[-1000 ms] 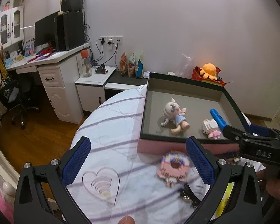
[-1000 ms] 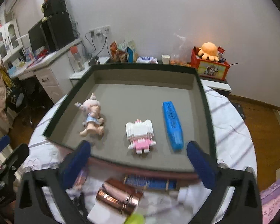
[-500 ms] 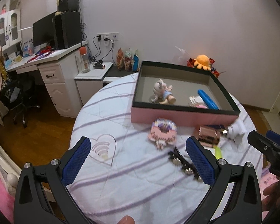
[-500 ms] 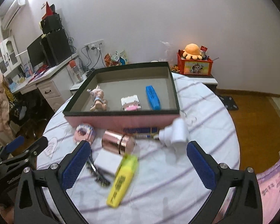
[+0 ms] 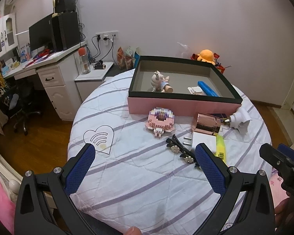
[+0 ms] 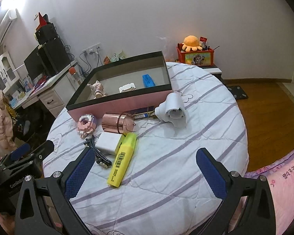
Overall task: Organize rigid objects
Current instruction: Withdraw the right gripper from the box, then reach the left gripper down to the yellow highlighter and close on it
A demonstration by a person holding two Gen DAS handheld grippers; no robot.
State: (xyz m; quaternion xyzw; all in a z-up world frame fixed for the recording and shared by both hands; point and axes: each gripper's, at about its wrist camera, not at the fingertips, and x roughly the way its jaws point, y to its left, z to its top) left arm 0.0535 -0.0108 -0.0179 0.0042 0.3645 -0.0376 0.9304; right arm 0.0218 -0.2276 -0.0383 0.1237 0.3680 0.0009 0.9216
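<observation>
Right wrist view shows me both grippers, left point(image 6: 27, 154) and right point(image 6: 145, 173), spread wide and empty, three toys in the pink box point(image 6: 127, 102), and six loose items on the striped table point(image 6: 186, 166) before it.

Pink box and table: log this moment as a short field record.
container: pink box, open top
inside: doll, blue marker, white block figure
outside on quilt: pink block figure, copper cup, yellow highlighter, white charger, hair clips, white adapter
left tongs: open, empty
right tongs: open, empty
</observation>
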